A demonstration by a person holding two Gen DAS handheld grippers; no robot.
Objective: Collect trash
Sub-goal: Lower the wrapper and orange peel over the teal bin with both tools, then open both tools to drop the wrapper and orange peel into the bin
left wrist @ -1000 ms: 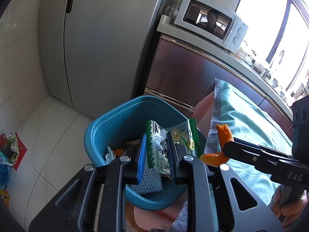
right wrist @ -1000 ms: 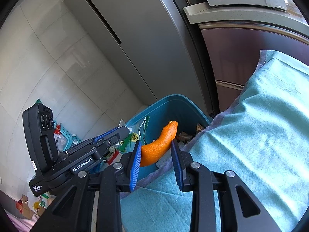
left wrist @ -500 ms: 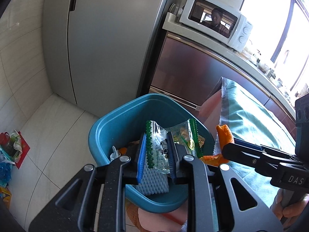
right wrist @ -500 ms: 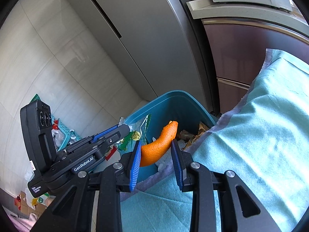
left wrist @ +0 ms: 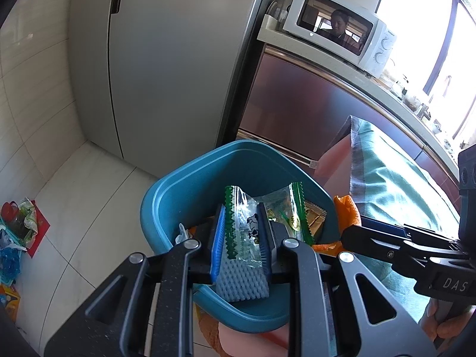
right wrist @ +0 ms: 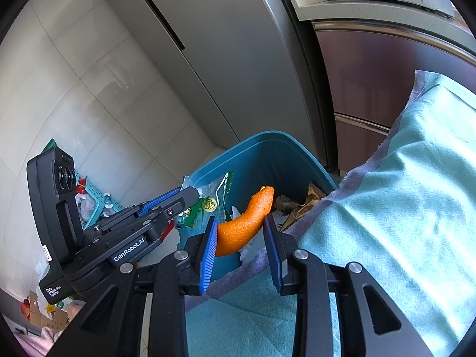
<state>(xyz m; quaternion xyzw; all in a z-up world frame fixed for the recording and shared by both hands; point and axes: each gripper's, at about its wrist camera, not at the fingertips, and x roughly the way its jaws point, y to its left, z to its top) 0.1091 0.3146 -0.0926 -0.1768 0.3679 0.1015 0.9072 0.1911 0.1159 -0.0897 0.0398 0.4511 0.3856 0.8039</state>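
A teal trash bin (left wrist: 190,175) stands on the floor beside the table, with wrappers and foam netting inside. My left gripper (left wrist: 240,229) is shut on a clear plastic wrapper with green edges (left wrist: 238,226) and holds it over the bin. My right gripper (right wrist: 239,232) is shut on a curved orange peel (right wrist: 247,223) and holds it at the bin's rim (right wrist: 267,136), above the table edge. The right gripper also shows in the left wrist view (left wrist: 351,232), to the right of the bin. The left gripper shows in the right wrist view (right wrist: 184,196).
A teal cloth (right wrist: 401,208) covers the table on the right. A grey fridge (left wrist: 166,59) stands behind the bin, with a counter and a white microwave (left wrist: 339,26). Bags and clutter (left wrist: 17,232) lie on the tiled floor at the left.
Both grippers have moved slightly farther over the bin, keeping their loads. The bin looks a little larger and more central in both views.
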